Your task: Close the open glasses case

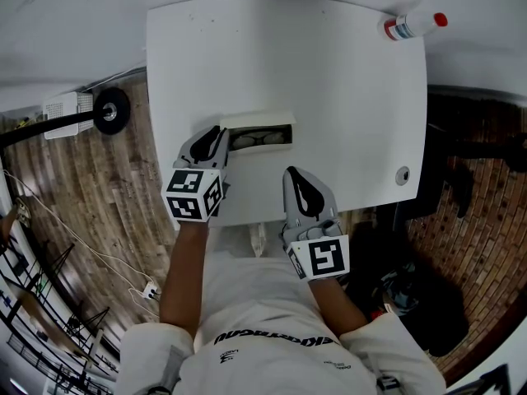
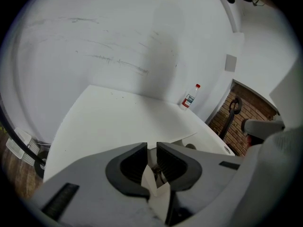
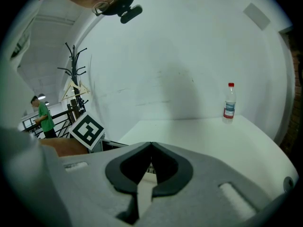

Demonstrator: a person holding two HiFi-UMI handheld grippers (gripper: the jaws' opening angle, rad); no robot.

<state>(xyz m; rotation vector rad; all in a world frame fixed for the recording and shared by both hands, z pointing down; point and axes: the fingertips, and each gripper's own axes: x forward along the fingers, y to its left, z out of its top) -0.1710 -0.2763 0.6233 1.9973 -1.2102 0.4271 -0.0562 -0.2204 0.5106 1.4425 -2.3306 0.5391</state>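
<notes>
- We wear a white T-shirt (image 1: 262,299) with short sleeves (image 1: 151,354) and a line of black lettering (image 1: 272,338) across it.
- Our left gripper (image 1: 219,132) and right gripper (image 1: 291,172) have pale grey shells, with black pads lining the jaws.
- Each carries a cube, the left cube (image 1: 194,194) and the right cube (image 1: 320,257), faced with black-and-white square markers.

White table (image 1: 346,97), white wall (image 2: 118,41), wood-plank floor (image 1: 90,179), brick paving (image 1: 469,220), coat stand (image 3: 73,74)
</notes>
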